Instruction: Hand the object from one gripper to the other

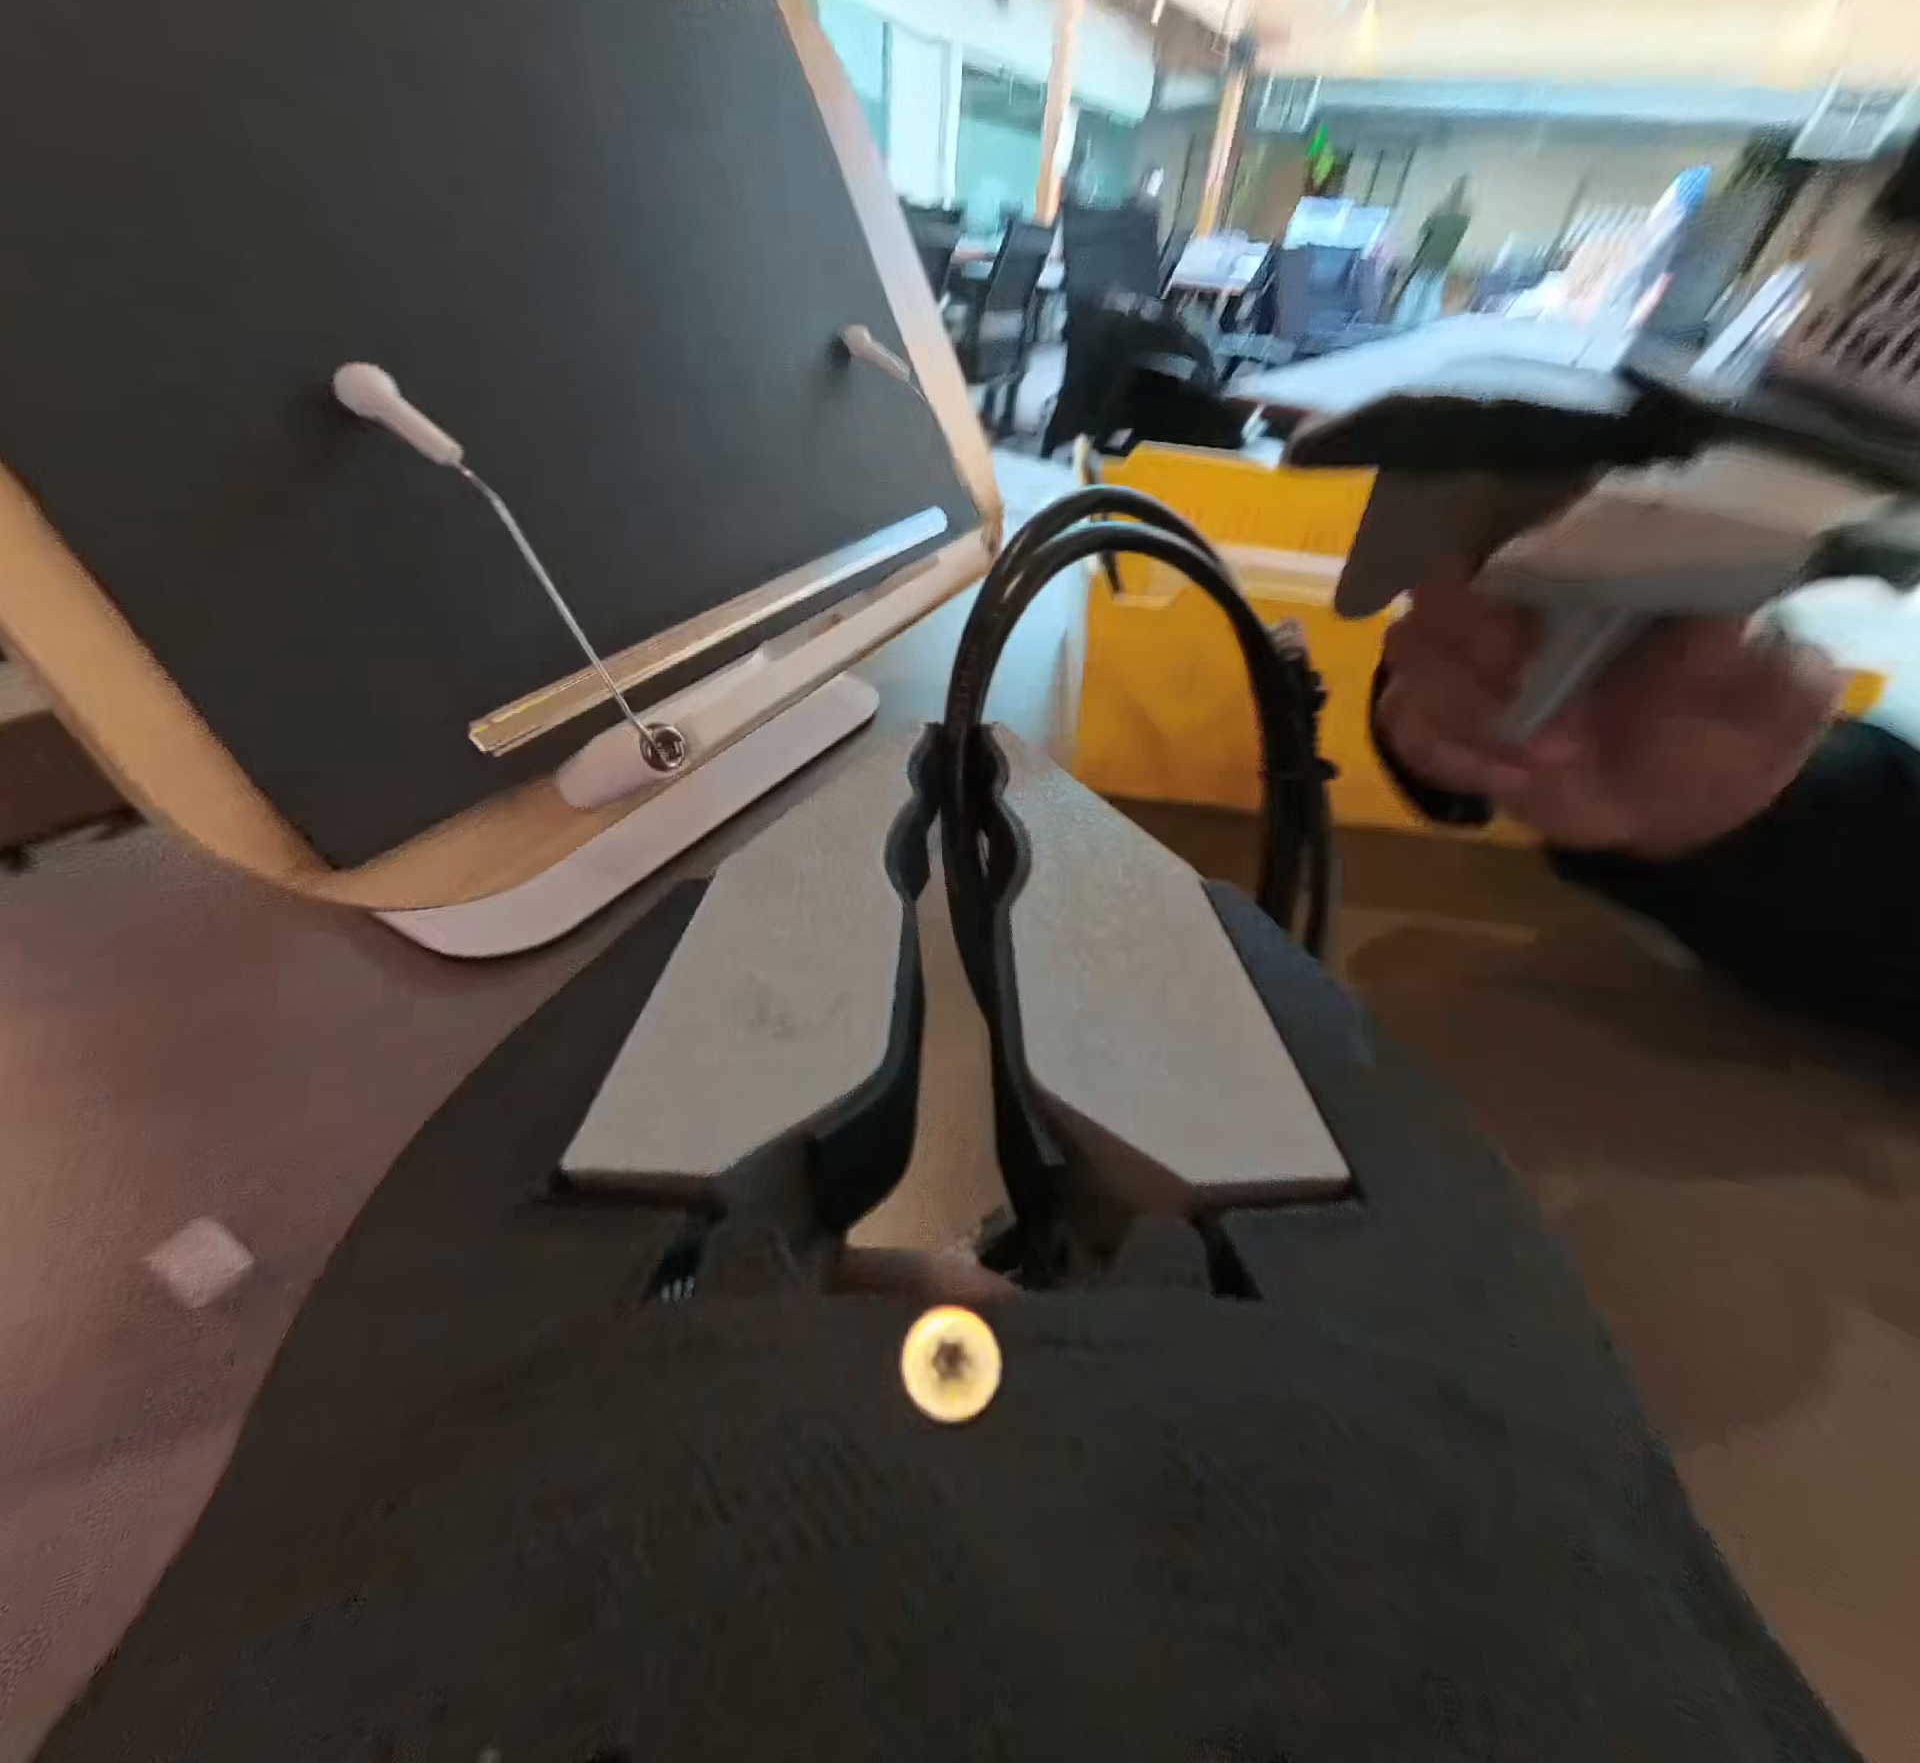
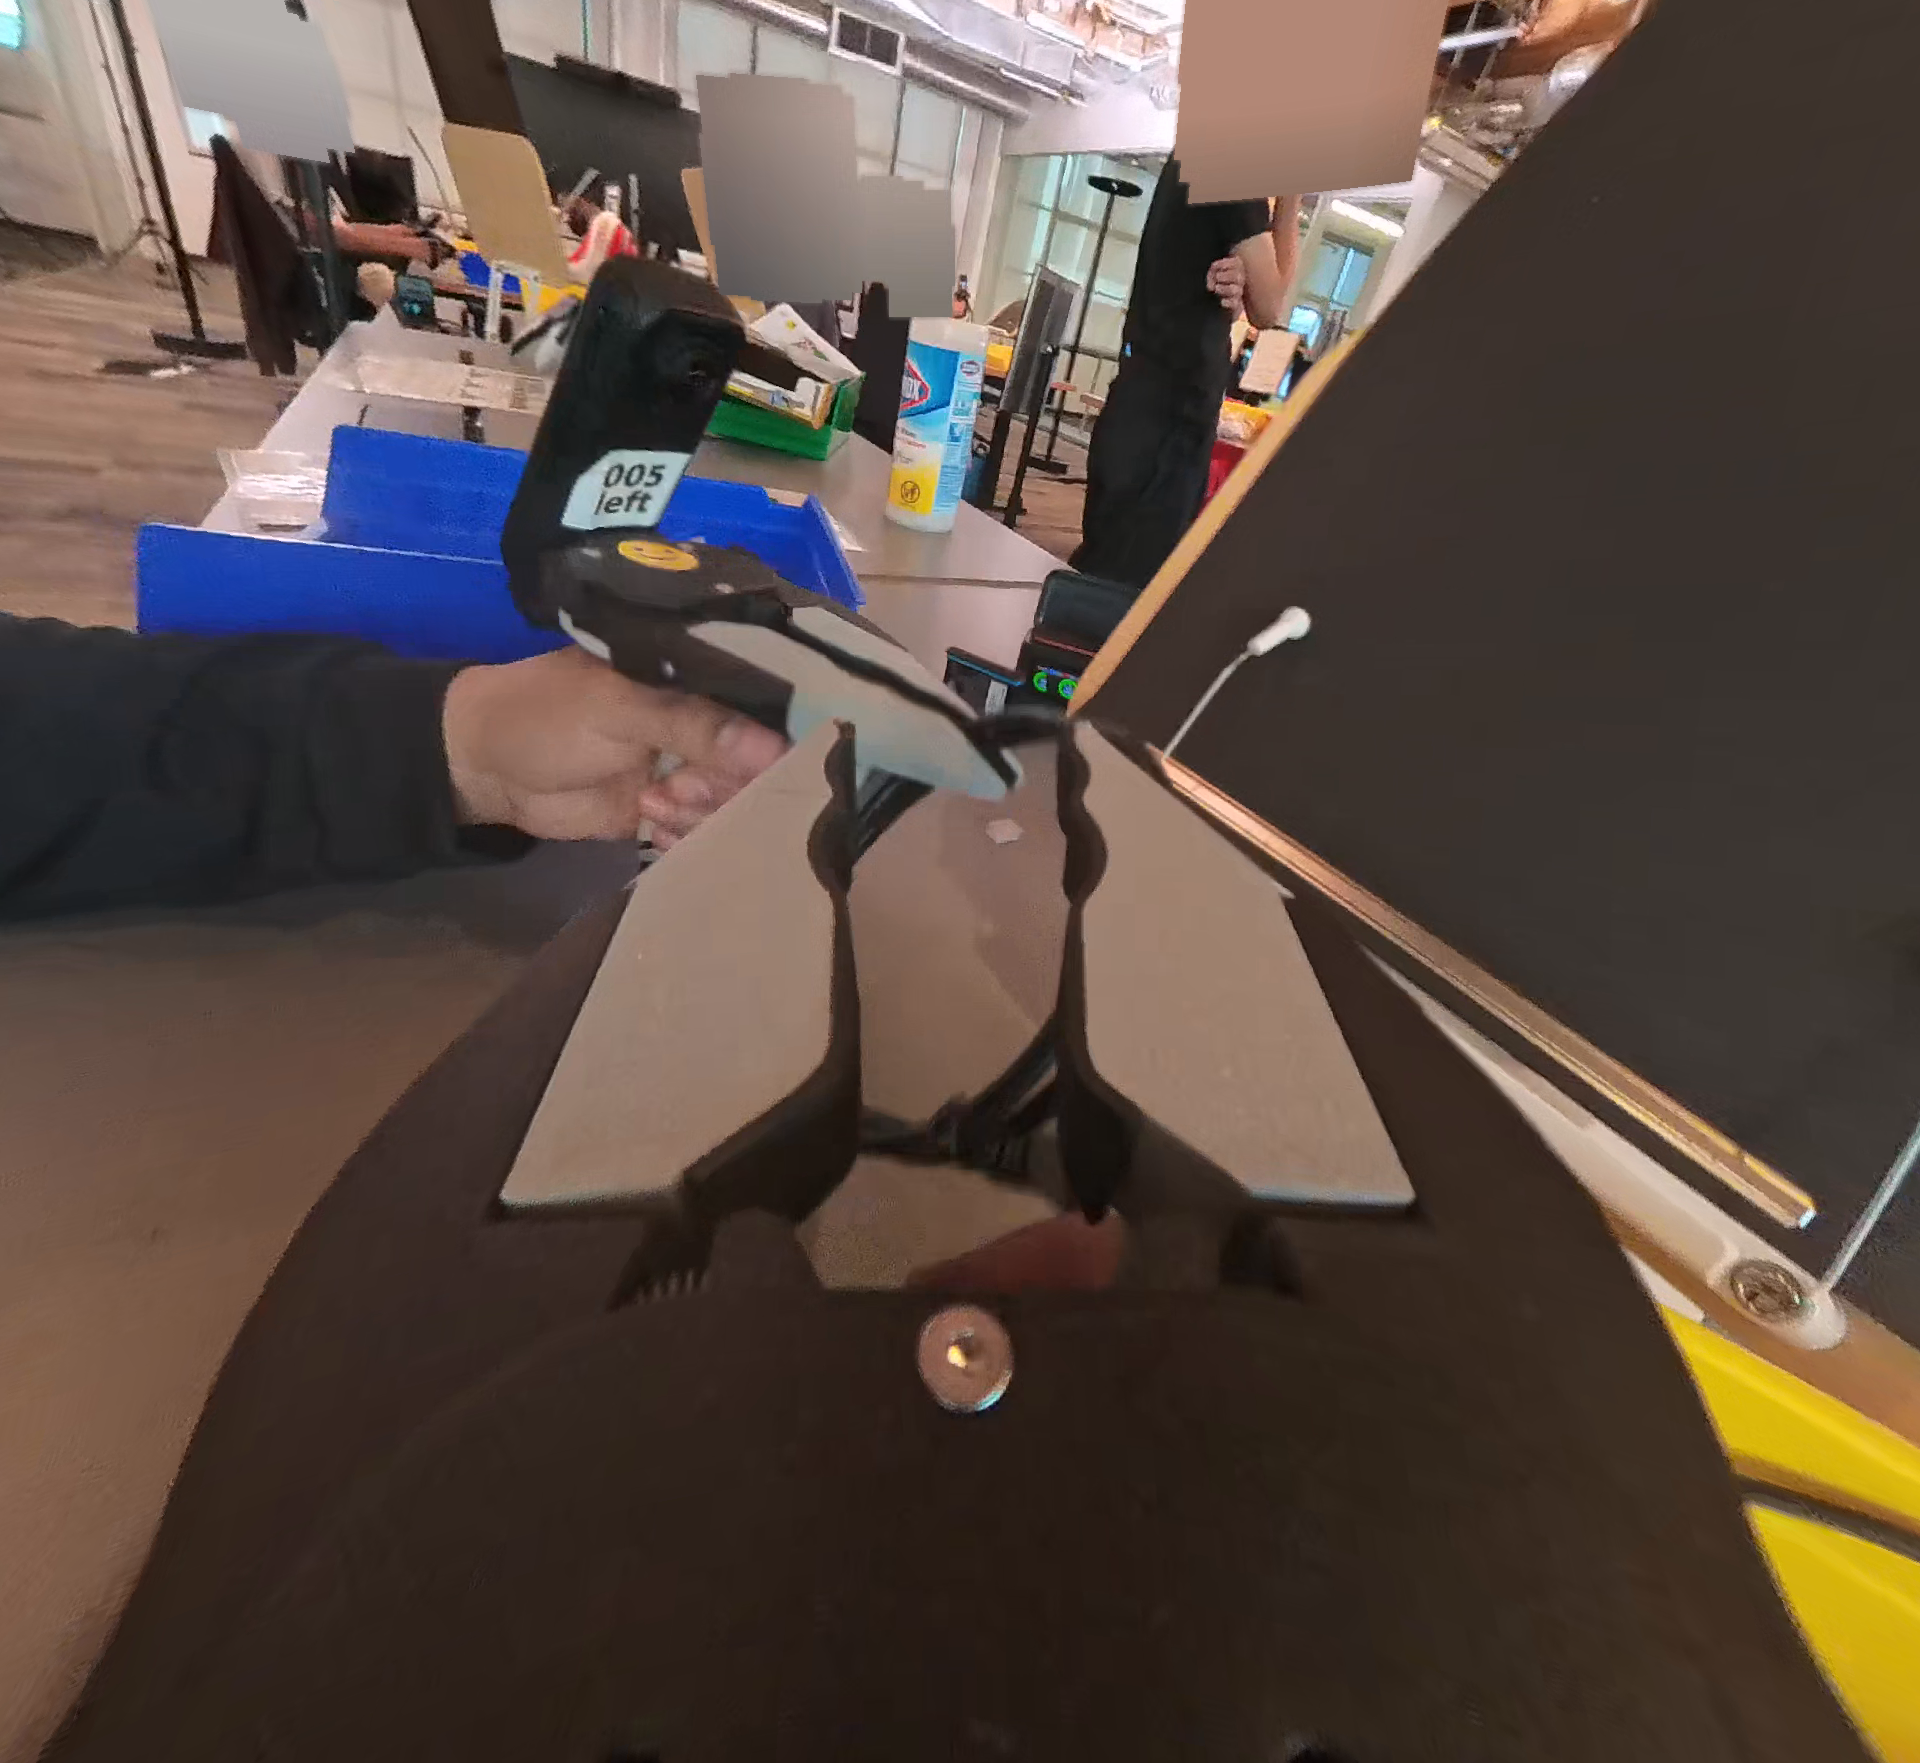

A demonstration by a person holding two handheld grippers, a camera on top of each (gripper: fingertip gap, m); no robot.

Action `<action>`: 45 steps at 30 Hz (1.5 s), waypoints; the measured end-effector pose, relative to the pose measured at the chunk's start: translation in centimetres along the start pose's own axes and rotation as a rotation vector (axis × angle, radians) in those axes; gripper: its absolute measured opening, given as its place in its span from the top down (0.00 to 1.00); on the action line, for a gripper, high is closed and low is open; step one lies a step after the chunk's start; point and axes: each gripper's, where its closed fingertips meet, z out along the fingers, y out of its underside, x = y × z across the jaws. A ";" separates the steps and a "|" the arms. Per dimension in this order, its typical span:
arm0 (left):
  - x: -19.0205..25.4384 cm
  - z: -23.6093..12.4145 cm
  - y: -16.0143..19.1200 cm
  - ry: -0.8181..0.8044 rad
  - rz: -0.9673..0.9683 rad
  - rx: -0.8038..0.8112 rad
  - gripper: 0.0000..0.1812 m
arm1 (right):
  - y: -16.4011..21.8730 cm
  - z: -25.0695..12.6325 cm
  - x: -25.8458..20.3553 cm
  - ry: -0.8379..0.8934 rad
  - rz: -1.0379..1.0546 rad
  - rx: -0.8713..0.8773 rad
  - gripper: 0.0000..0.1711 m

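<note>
Cable [image 1: 1101,550]: black, looped, pinched between the fingers of your left hand-held gripper [image 1: 961,778]; the loop arches up and to the right past the fingertips, its far side hanging down beside the right finger.
Left hand-held gripper: pressed together on the cable, held above the brown surface [image 1: 208,1038].
Right hand-held gripper [image 2: 951,757]: fingers spread, nothing between them; the tip of the left hand-held gripper [image 2: 935,747] sits in the gap at its fingertips.
Hand [image 2: 582,747]: yours, dark-sleeved, gripping the left tool's handle.
Stand [image 1: 468,311]: black board with a wooden edge and white base, tilted, just beyond the left fingers.
Yellow bin [image 1: 1174,653]: behind the cable loop.
Blue bin [image 2: 416,550]: farther back on a grey table.
</note>
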 end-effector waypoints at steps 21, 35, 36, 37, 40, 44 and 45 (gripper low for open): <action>-4.0 -2.7 -3.4 -0.088 -0.250 0.306 0.98 | 2.9 0.5 3.6 0.135 0.225 -0.067 0.56; -1.3 -1.3 -2.2 0.046 -0.264 0.171 0.88 | 2.8 -0.3 4.5 0.305 -0.129 -0.191 0.92; -0.5 -1.2 -2.1 0.104 -0.298 0.147 0.88 | 2.9 -0.3 4.5 0.334 -0.216 -0.218 0.93; 0.5 -1.1 -1.9 0.181 -0.339 0.120 0.88 | 3.2 -0.1 4.2 0.342 -0.281 -0.241 0.92; 2.6 -1.0 -1.8 0.335 -0.461 0.078 0.84 | 4.1 0.7 2.8 0.342 -0.471 -0.314 0.93; 2.8 -1.1 -2.2 0.375 -0.544 0.093 0.82 | 4.8 1.2 2.4 0.422 -0.776 -0.417 0.93; 2.9 -1.1 -2.1 0.384 -0.560 0.091 0.81 | 4.9 1.4 2.2 0.434 -0.845 -0.432 0.93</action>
